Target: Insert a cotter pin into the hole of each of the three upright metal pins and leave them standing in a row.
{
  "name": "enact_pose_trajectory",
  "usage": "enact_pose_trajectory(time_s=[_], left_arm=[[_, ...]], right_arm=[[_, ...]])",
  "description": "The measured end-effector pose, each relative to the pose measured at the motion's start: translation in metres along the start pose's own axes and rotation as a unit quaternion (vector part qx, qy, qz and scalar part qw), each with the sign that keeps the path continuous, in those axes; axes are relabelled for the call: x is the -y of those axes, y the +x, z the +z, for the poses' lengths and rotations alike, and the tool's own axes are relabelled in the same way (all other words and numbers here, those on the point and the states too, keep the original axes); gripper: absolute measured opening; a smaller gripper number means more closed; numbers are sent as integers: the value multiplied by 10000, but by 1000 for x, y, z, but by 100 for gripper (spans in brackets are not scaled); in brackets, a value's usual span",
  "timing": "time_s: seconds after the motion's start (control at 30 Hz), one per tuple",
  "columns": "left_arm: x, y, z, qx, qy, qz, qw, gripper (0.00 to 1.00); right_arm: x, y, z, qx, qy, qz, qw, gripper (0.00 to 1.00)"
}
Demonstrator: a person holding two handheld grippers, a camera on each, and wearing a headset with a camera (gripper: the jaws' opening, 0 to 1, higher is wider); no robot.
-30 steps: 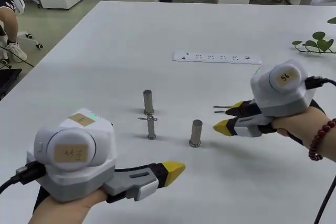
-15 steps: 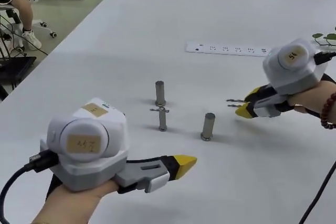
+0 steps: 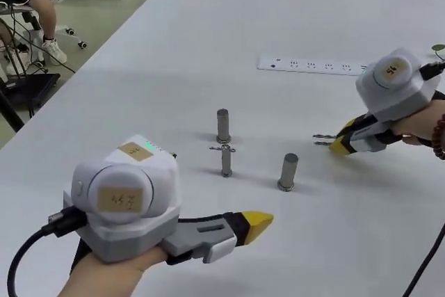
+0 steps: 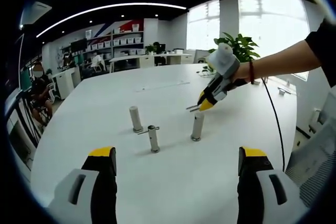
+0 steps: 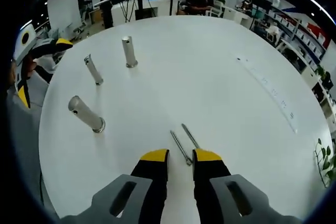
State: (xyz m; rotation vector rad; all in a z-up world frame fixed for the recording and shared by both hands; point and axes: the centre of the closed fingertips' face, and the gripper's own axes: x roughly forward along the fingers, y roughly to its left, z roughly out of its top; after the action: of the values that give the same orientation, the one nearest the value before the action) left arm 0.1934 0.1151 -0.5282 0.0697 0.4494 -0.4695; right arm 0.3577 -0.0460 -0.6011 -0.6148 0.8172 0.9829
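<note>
- Left gripper (image 3: 256,223) is low at the near left of the white table (image 3: 174,46), held in a hand (image 3: 115,273). In the left gripper view its yellow-tipped jaws stand wide apart above the bare table top, pointing toward the 3 pins.
- Right gripper (image 3: 341,145) is at the right side of the table, with its tip aimed left toward the pins. In the right gripper view the jaws are narrow, clamped on the head of the held cotter pin (image 5: 184,142). The pin's 2 legs stick out forward past the tips.
- In the head view, those legs (image 3: 321,139) point at the right metal pin (image 3: 287,171) but stay apart from it, off to its right and a little behind.
- All 3 metal pins stand upright on their flanged bases.
- Back metal pin (image 3: 222,125) has nothing through its top.
- Middle metal pin (image 3: 226,160) stands just in front of the back one and carries the inserted cotter pin (image 3: 222,148) crosswise through its upper end.
- The right metal pin stands off to the right of the other 2. The right gripper view shows an open hole near its top (image 5: 76,110).
- A white power strip (image 3: 313,66) lies flat, farther back on the table, well apart from the pins.
- A potted plant (image 4: 236,45) shows beyond the right gripper in the left gripper view.
</note>
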Motion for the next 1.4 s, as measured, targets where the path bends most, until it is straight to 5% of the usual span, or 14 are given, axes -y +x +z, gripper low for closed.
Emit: enact_pose_trajectory(time_s=[0.57,0.93,1.2,1.4], left_arm=[[1,1,1,13,-21,-49,10000,95],[-1,1,3,59,-37,-22,10000,93],[-1,0,3,60,-14,-16,10000,91],[-1,-1,3,46,-9,-21,10000,89]], right_arm=[[-8,-2,-14,-504,-94,318,9982,5],[-7,-2,-16,-913,-317,226,9951,0],[-7,-3,-16,-994,-421,172,9940,0],[-6,-8,-14,-817,-440,51,9957,0]])
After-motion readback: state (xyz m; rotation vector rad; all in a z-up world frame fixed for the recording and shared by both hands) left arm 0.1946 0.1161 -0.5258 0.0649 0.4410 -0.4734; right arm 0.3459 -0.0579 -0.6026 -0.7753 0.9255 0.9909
